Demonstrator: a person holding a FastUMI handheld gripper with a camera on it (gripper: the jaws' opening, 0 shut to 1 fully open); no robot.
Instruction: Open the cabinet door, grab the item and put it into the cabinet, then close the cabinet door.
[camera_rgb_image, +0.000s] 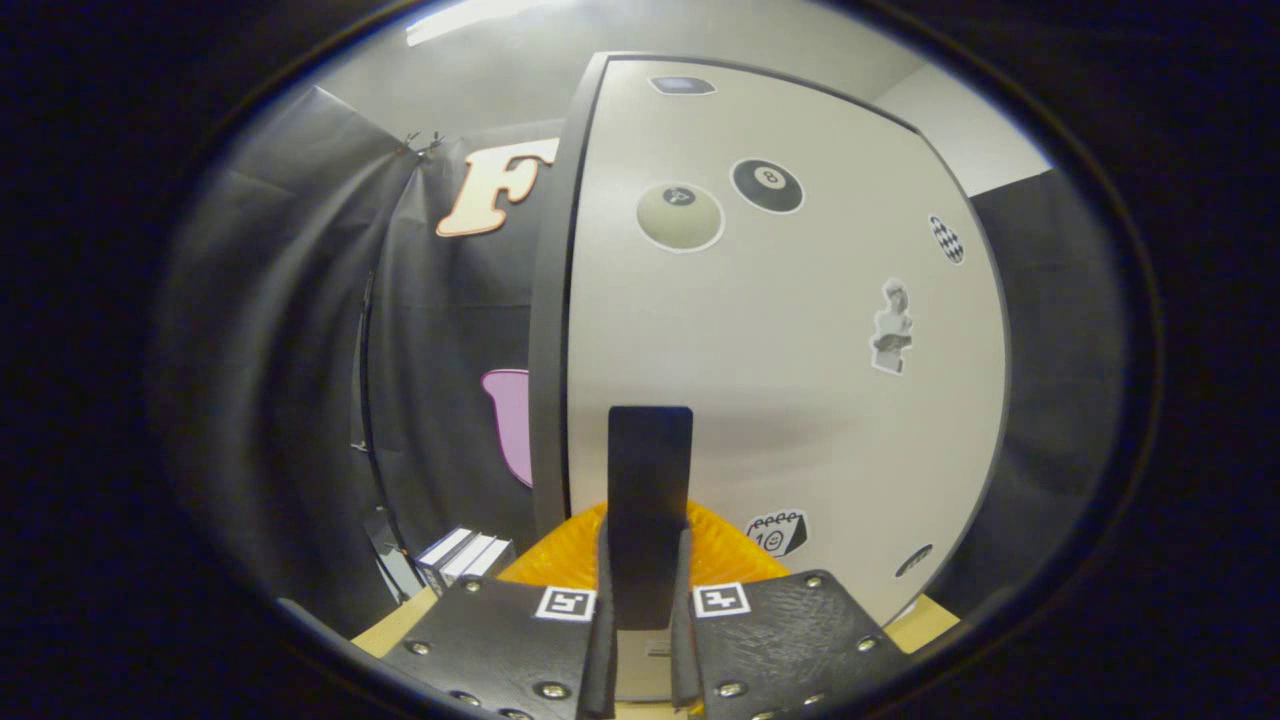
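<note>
Cabinet door, a pale grey flat panel with a dark edge along its left side, stands upright right ahead of the gripper and looks shut against the cabinet. On it several stickers are placed: a cream billiard ball sticker and a black eight-ball sticker near the top, a small white statue sticker toward the right edge, a checkered oval sticker above that one, and a notepad sticker close to the bottom edge.

The two fingers of the gripper are drawn close together, and between them stands a tall black flat rectangular piece, upright, its top reaching up in front of the door. Both fingers lie against its sides, so the tongs seem clamped on it; I cannot tell if this piece is the door's handle or a separate item.

Just beyond the fingers, at the foot of the door, there is an orange ribbed translucent plastic object, partly hidden by the black piece. It rests on the light wooden worktop. Near the left edge of the worktop, beside the cabinet's dark edge, some white and grey box-shaped things stand side by side
</note>
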